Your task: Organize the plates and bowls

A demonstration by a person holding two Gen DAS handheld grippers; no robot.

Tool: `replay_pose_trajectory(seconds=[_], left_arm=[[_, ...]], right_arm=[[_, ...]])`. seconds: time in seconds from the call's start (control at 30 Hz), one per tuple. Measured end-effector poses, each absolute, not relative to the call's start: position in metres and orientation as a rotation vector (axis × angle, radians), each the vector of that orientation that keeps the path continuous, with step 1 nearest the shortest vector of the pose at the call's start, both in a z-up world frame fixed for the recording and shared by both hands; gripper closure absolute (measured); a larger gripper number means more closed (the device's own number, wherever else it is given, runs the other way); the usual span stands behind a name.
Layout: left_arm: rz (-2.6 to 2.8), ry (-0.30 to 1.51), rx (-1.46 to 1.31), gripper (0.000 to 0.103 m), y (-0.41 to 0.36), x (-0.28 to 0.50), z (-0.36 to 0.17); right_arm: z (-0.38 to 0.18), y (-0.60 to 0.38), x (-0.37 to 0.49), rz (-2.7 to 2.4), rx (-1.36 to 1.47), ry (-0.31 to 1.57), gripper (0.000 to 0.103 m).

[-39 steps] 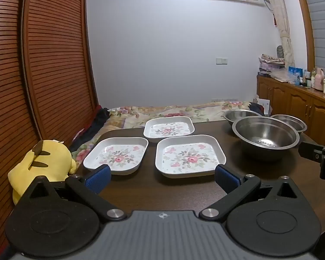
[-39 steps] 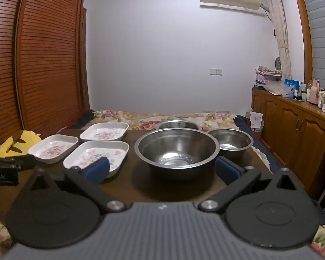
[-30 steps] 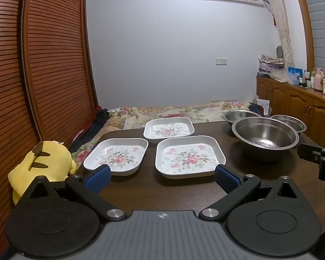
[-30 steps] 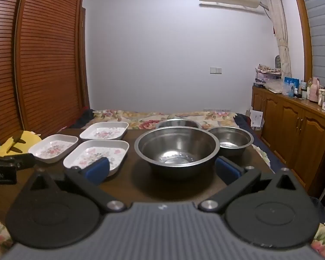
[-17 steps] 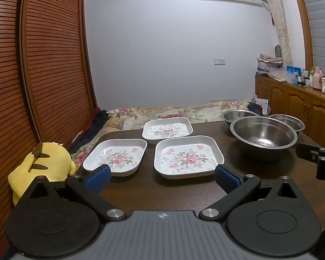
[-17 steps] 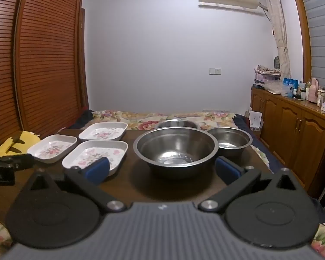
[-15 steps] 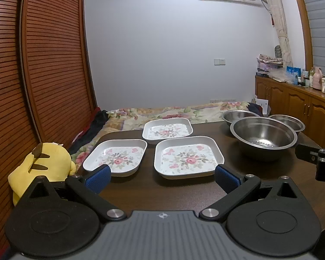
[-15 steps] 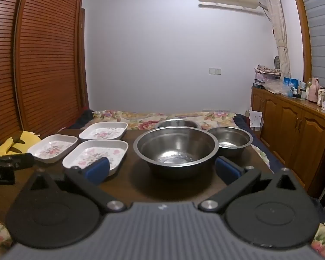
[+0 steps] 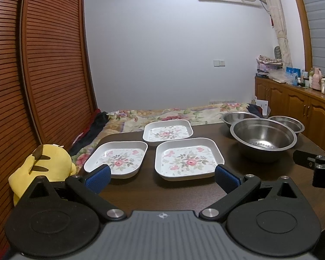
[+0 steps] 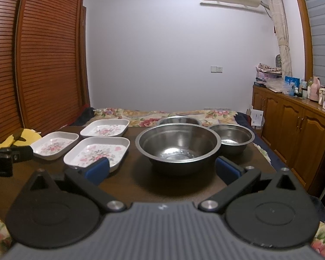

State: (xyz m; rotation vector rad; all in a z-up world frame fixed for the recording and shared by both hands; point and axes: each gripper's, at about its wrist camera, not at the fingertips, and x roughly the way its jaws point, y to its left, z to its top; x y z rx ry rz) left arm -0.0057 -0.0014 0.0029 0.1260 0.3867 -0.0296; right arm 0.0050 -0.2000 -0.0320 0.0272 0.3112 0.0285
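Three floral plates [image 9: 188, 160] and three steel bowls [image 10: 177, 145] sit empty, unstacked.

3 steel bowls [image 10: 178, 143] beside 3 floral plates [image 10: 97, 150].

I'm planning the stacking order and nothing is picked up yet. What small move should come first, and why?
Probably ease the right tongs forward to the near rim of the large steel bowl. It sits straight ahead of them; both tongs are open and empty, and all three bowls and three floral plates lie separate on the table. The left tongs face the plates.
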Motion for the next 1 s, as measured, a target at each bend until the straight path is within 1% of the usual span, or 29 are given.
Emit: replay_pose_trajectory(seconds=[1.0], left_arm=[[-0.026,0.386,0.125,0.0,0.0028,-0.004,0.0028]], right_arm=[[-0.0305,-0.204,0.0053,0.024,0.03,0.307,0.0]])
